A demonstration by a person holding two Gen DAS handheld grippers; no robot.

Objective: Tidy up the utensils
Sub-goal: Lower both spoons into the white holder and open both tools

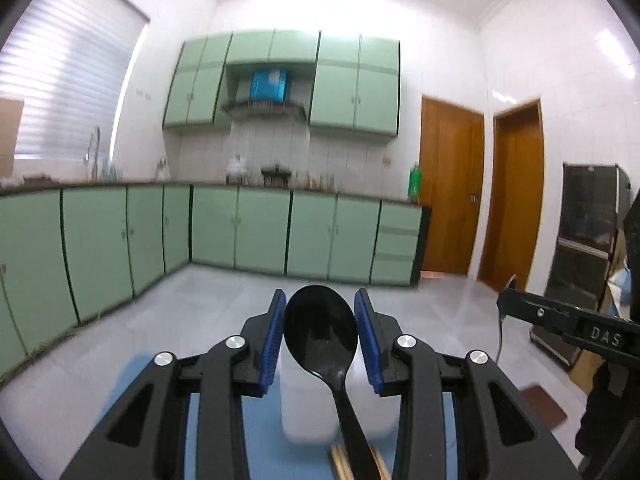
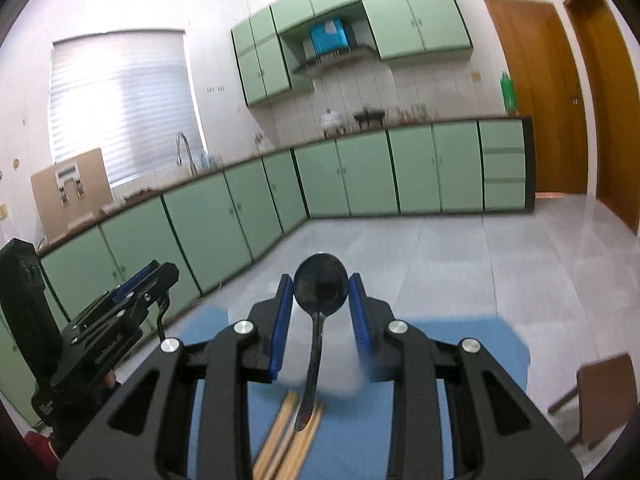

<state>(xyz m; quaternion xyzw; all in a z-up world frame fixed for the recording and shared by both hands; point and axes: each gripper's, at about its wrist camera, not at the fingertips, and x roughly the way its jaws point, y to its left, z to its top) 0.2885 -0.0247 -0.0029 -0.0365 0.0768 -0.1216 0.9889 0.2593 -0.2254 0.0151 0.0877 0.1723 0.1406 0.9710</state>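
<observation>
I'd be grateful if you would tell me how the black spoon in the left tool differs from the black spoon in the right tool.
The left tool's black plastic spoon has a broad, oval bowl filling the gap between the blue pads; the right tool's black spoon has a smaller, rounder bowl. The left spoon's handle looks thick and straight, the right spoon's thinner and curved. Both are glossy black, gripped by the bowl, handles hanging down over wooden chopsticks on a blue mat.

Free: open floor [image 2: 460, 248] ahead | Below: white container [image 1: 308, 408], chopsticks [image 2: 280, 440] on blue mat [image 2: 460, 344] (blurred) | Flank: other gripper [image 1: 508, 300]
</observation>
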